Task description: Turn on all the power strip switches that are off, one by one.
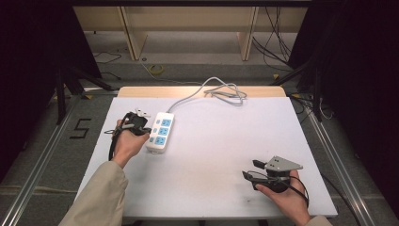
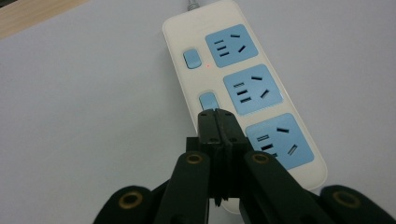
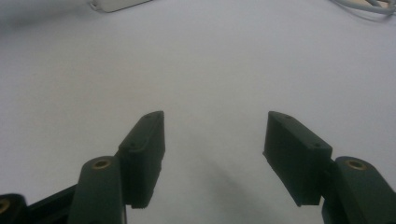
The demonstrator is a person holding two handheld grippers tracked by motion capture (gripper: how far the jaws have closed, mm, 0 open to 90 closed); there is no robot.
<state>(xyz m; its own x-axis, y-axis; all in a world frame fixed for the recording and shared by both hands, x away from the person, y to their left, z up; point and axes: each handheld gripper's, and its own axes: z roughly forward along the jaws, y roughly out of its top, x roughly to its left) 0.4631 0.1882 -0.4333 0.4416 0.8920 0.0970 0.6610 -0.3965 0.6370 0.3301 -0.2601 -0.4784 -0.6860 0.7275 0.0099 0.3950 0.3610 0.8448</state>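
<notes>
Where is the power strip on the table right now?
High view: the power strip lies left of centre on the white table, directly beside the left tool.

White mat (image 1: 211, 160) lies open between hands — power strip (image 1: 160, 132), likely its cable (image 1: 221, 90), obstruct.

Bright table, dark surroundings, soft close-ups
</notes>
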